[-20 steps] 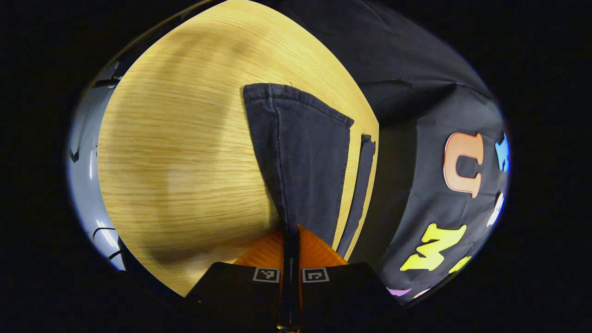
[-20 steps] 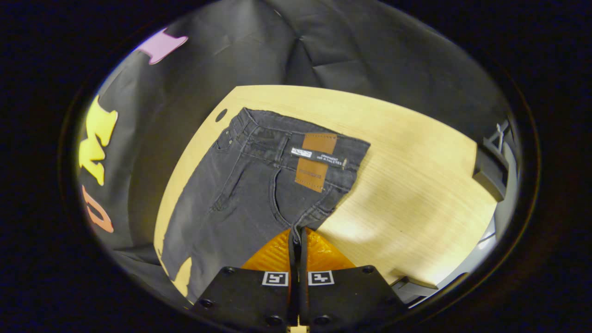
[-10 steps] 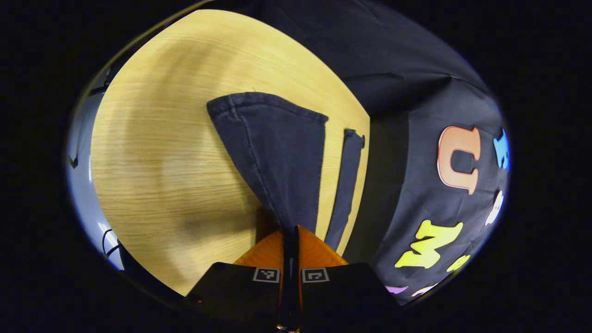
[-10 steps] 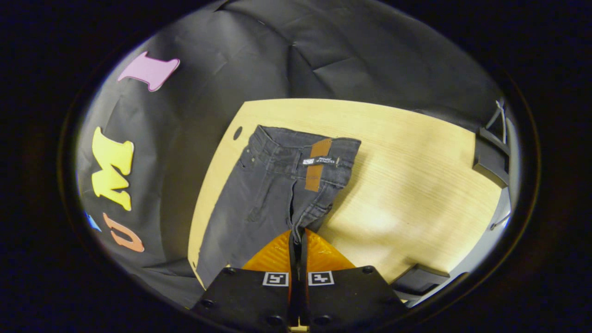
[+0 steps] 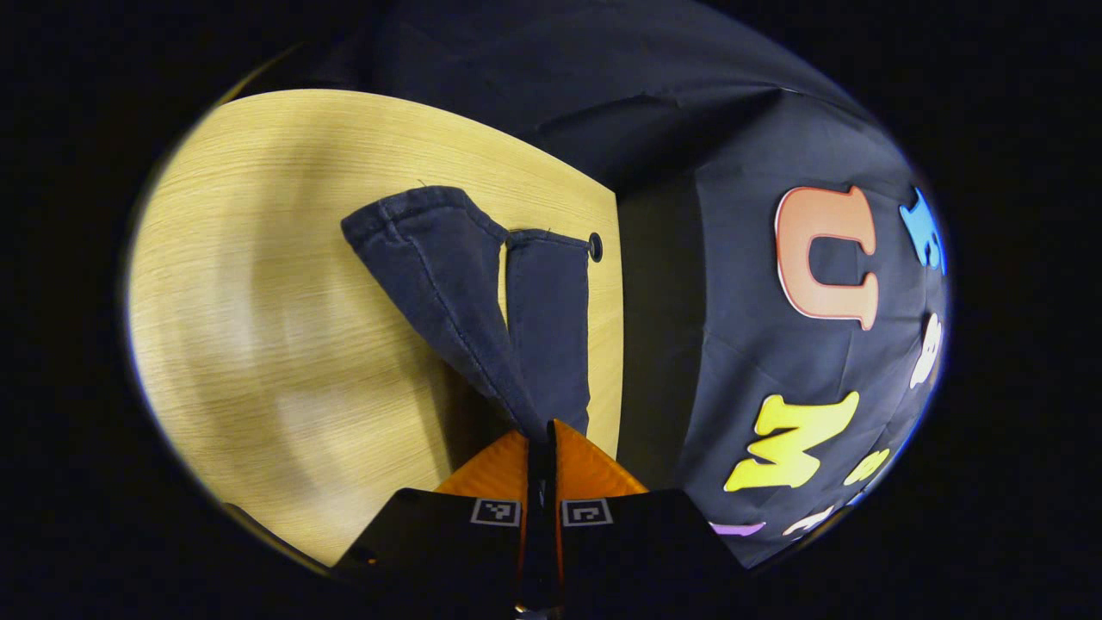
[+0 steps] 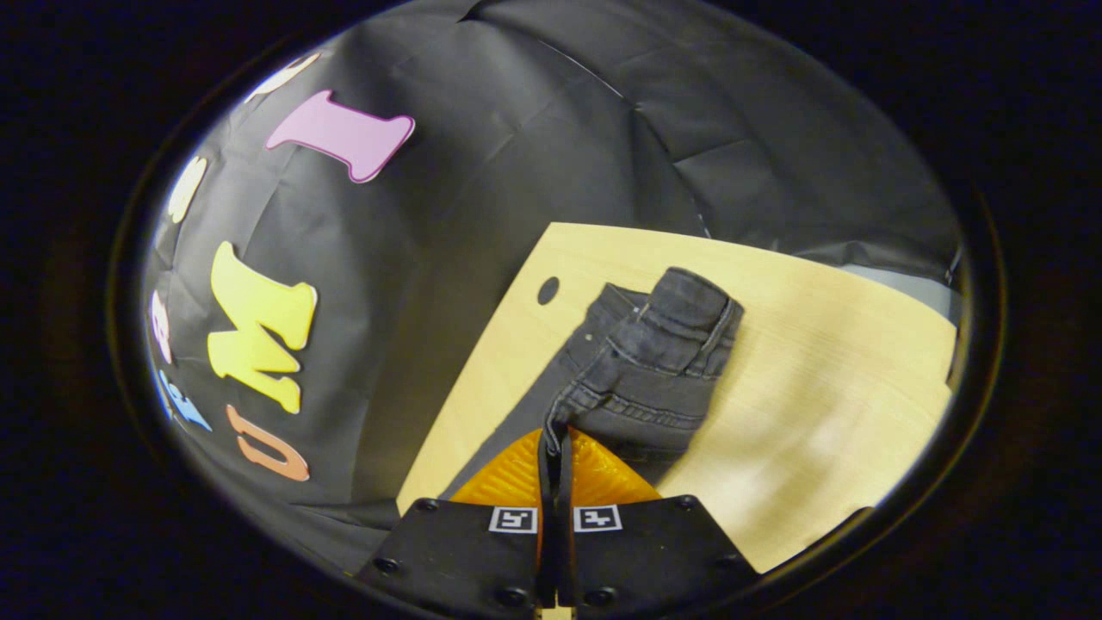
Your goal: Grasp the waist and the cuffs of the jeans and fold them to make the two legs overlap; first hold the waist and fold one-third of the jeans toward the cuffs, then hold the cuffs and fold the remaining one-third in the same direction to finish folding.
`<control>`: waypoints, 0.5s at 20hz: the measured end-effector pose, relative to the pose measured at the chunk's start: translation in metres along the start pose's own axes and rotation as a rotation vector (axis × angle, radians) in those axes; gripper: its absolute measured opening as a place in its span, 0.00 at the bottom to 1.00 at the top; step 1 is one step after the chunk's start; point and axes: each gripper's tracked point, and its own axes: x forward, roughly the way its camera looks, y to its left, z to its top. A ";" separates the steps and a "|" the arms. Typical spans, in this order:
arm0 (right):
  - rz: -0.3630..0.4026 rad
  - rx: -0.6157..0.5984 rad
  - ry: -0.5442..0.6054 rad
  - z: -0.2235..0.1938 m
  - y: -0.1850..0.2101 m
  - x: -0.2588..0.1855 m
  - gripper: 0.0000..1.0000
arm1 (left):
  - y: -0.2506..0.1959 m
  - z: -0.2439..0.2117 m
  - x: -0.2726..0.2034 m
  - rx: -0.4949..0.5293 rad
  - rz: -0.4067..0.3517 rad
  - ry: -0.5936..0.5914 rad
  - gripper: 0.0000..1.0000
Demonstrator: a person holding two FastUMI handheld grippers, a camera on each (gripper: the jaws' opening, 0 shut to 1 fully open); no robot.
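Dark jeans lie on a light wooden table [image 5: 284,344]. In the left gripper view my left gripper [image 5: 541,439] is shut on the cuff end of one jeans leg [image 5: 435,267], which rises off the table and swings toward the other leg [image 5: 551,319] lying flat by the table's edge. In the right gripper view my right gripper [image 6: 555,441] is shut on the waist edge of the jeans [image 6: 654,362]. The waist part is lifted and bunched, its near half folding over the far half.
A small round hole [image 5: 594,247] in the table [image 6: 818,413] sits at the corner beside the flat leg, also seen as a hole [image 6: 548,290] near the waist. The black booth cloth hangs close behind the table's edge.
Both grippers have lifted and carried their side of the jeans across toward the other side. The held leg now nearly overlaps the flat one, and the waist has folded so the leather patch is hidden.
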 end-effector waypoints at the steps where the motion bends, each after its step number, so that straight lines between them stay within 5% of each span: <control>1: 0.009 -0.007 -0.009 0.005 0.007 0.012 0.01 | -0.002 0.003 0.013 0.002 0.024 0.000 0.04; 10: 0.011 -0.011 -0.039 0.036 0.044 0.109 0.01 | -0.065 0.022 0.116 0.085 0.116 -0.028 0.04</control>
